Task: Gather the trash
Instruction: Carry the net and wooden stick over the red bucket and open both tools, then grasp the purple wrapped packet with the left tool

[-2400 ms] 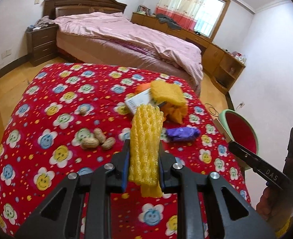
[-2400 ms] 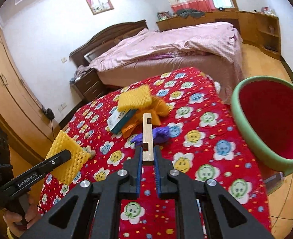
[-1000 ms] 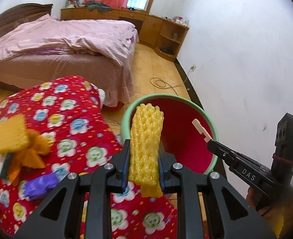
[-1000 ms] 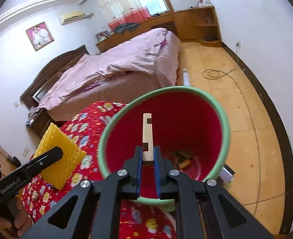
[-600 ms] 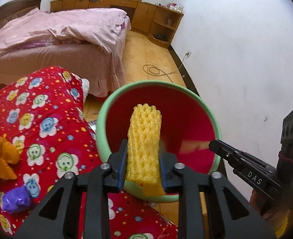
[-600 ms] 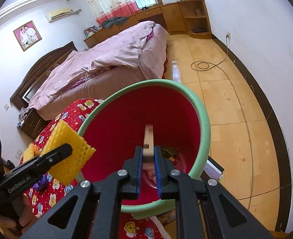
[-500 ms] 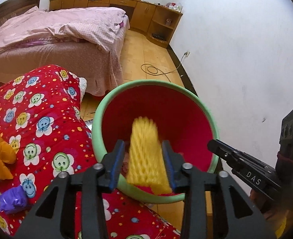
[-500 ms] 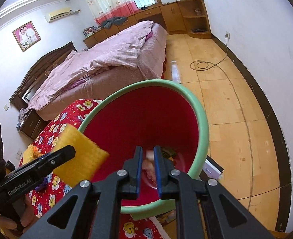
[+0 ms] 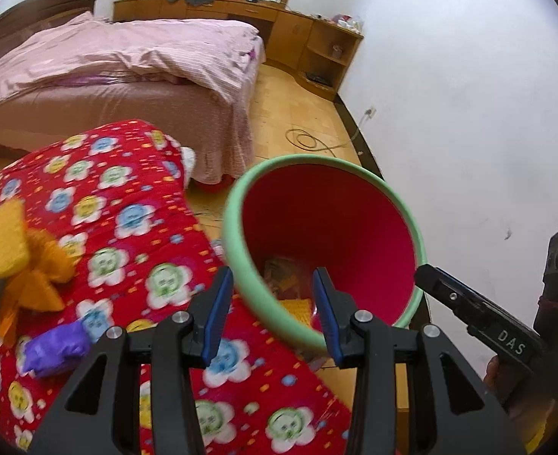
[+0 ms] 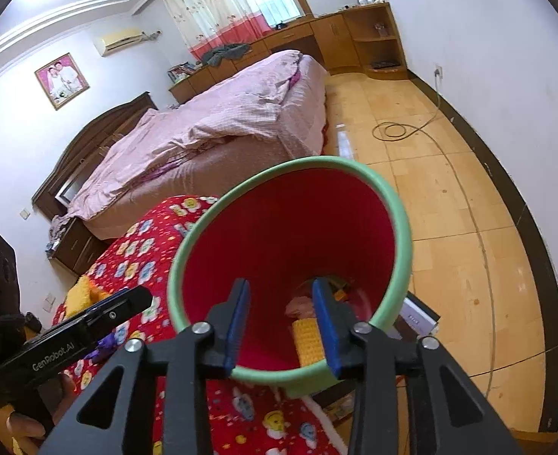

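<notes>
Now both hand-held grippers hang over the red bin [image 9: 328,223] with the green rim: the left hand-held gripper [image 9: 271,299] has its jaws opening with nothing between them, and the right hand-held gripper [image 10: 280,320] likewise has its jaws opening on empty air. Down in the bin lies the yellow foam net [image 10: 308,337] among other scraps, while on the red flowered worktop [image 9: 134,235] beside it rest a purple wrapper [image 9: 57,347] and an orange-yellow heap [image 9: 21,265].
</notes>
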Motion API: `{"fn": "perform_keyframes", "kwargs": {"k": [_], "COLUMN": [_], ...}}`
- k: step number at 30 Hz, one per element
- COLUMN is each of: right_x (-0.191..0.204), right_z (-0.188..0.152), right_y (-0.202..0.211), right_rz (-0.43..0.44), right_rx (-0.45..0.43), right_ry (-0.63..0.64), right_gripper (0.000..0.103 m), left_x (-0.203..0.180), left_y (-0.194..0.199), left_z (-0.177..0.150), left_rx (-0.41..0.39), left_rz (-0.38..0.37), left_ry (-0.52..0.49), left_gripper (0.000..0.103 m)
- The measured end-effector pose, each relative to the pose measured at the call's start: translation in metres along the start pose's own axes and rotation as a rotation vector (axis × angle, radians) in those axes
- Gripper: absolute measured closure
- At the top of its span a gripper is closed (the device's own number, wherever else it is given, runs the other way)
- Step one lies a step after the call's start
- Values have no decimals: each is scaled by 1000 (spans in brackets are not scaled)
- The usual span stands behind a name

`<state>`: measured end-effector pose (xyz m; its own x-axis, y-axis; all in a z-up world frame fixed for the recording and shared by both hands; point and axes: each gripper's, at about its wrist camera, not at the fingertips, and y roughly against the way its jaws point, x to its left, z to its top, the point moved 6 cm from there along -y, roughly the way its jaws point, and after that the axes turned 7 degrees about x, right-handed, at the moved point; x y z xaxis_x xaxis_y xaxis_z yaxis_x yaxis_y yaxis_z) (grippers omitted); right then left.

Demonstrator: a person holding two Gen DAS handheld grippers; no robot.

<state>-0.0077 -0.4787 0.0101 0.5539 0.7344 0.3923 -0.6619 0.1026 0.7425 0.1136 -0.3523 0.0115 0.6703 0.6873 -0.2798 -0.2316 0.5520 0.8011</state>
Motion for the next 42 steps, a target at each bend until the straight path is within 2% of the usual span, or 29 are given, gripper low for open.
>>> {"fn": "perform_keyframes", "kwargs": {"k": [6,11,15,20,25,34,38,42], "right_x": [18,35,49,63,73,74,73,75], "right_z": [-15,-26,-36,-46,-53,-54,-51,-49], "right_y": [3,-2,-5,-10,-18,-29,-31,-35], "right_rz": [27,44,53,58,54,61,69,82], "right_rx": [-2,21,23,31,43,71,74,74], "right_ry": [7,24,42,62,82,92,92,98], "right_gripper": [47,43,39,33,32,32,32,32], "left_x": [37,69,90,116,133,152,159,160], "left_y": [24,36,41,44,38,15,6,9], "left_z": [-16,-32,-44,-56,-60,-60,-61,-63], "left_rx": [-34,-39,-34,-32,-31,-20,5,-21], "left_rz": [69,128,170,217,277,370,358,365], "left_ry": [72,136,177,244,285,310,322,332], "left_gripper": [50,43,33,32,20,20,20,23]}}
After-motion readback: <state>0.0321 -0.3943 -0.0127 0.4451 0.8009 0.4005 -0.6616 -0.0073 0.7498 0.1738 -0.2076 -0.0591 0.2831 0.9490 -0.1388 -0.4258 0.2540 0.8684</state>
